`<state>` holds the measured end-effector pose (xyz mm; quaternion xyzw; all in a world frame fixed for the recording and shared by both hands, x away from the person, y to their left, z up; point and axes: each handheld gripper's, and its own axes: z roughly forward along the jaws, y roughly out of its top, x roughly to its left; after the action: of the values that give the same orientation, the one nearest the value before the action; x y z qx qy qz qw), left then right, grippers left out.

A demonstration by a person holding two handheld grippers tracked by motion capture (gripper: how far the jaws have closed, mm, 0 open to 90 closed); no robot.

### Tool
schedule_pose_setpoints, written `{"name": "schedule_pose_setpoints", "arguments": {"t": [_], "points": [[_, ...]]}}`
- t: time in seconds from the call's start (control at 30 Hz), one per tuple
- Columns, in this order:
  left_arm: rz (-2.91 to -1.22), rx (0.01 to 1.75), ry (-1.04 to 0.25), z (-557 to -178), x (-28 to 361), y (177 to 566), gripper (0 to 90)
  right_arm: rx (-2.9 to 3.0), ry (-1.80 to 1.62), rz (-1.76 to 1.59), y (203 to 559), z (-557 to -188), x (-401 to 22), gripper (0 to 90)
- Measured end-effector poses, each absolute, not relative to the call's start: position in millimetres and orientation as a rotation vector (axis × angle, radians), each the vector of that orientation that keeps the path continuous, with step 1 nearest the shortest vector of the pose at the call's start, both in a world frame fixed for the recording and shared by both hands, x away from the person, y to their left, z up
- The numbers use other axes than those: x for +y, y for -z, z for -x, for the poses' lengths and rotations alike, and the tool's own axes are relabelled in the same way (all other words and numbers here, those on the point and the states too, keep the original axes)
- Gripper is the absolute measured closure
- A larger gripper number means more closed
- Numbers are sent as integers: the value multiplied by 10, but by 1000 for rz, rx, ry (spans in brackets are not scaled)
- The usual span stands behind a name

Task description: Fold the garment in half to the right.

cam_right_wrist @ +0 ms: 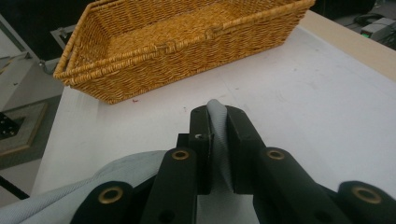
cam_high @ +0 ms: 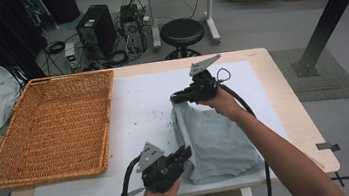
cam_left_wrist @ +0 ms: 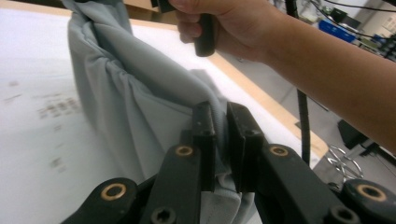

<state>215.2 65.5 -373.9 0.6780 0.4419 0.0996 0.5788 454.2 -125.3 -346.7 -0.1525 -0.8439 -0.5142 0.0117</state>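
Garment, a folded pale grey cotton cloth (cam_high: 215,138), is hanging taut near the table's right edge between left gripper (cam_high: 185,153) pinching its near corner and right gripper (cam_high: 176,97) pinching its far corner, woven wicker basket (cam_high: 55,125) lying leftward, nearer the left hand.

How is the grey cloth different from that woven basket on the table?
The grey cloth is soft, plain and creased; the woven basket is stiff, golden and woven. The cloth is pinched at two edges, by the left gripper and the right gripper, and partly lifted; the basket sits flat, untouched. The basket looks larger than the folded cloth. Both are on the same table.
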Motion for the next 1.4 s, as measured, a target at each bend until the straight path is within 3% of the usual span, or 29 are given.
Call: {"name": "schedule_pose_setpoints", "arguments": {"t": [0.47,0.8,1.27,1.3,1.37,1.4], "points": [[-1666,921,-144,-2388,-69,3717,824,-2581,1705,592,3475,-4511,-2031,818],[-1745,886,-65,-2570,-613,3907,823,-2573,1727,739,3624,-4486,-2621,811],[-1805,880,40,-2650,-984,4158,820,-2606,1652,879,3927,-4405,-3126,799],[-1808,884,43,-2662,-1003,4173,819,-2609,1650,889,3946,-4407,-3136,793],[-1826,885,71,-2678,-1042,4203,797,-2586,1681,942,3994,-4414,-3157,621],[-1826,885,71,-2678,-1042,4203,756,-2586,1681,942,3994,-4414,-3157,621]]}}
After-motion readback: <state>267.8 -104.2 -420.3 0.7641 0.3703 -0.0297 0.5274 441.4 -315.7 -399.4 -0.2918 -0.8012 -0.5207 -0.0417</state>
